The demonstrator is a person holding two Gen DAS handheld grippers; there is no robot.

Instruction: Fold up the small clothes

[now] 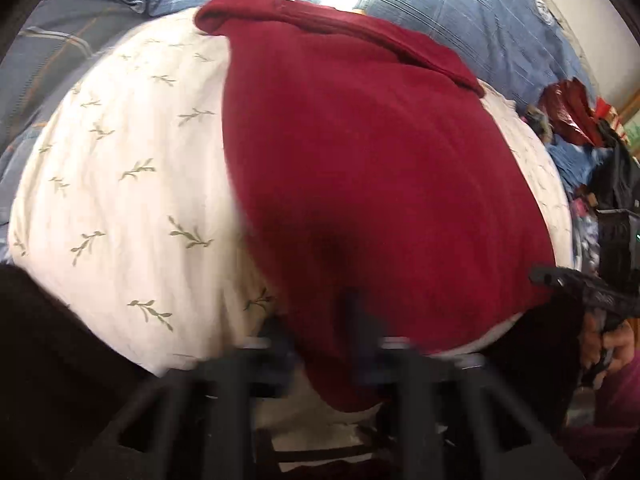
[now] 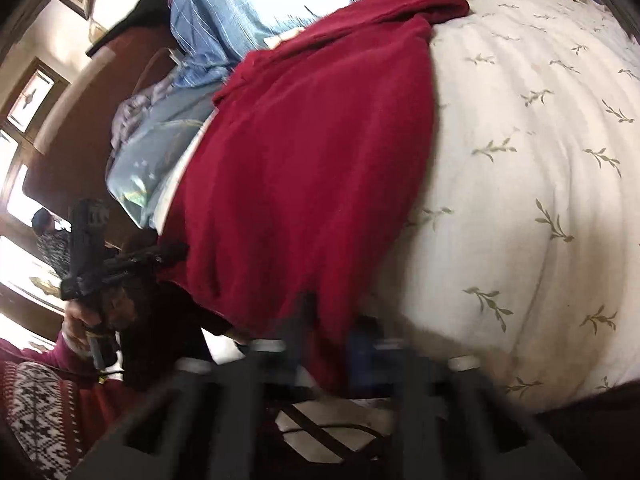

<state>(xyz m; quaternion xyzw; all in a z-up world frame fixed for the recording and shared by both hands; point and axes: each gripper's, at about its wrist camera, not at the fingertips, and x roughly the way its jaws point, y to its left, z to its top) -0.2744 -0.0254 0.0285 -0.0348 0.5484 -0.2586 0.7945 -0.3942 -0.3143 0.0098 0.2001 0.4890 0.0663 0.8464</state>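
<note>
A dark red garment (image 1: pixel 360 160) lies spread over a white cushion printed with green sprigs (image 1: pixel 120 200). Its near edge hangs off the cushion's front. My left gripper (image 1: pixel 352 312) is at that edge, blurred, and looks shut on a fold of the red cloth. At the right of this view a hand holds my right gripper (image 1: pixel 560 280) at the garment's other near corner. In the right wrist view the red garment (image 2: pixel 300 180) covers the left part of the cushion (image 2: pixel 520 160), and my right gripper (image 2: pixel 332 320) is shut on its near hem. The left gripper (image 2: pixel 172 252) reaches the cloth's left edge.
Blue plaid bedding (image 1: pixel 480 20) lies behind the cushion. A heap of mixed clothes (image 1: pixel 580 120) sits at the right. In the right wrist view a light blue cloth (image 2: pixel 160 140) lies beside the cushion, with a brown wooden headboard (image 2: pixel 80 120) beyond. A patterned sleeve (image 2: pixel 36 412) is low left.
</note>
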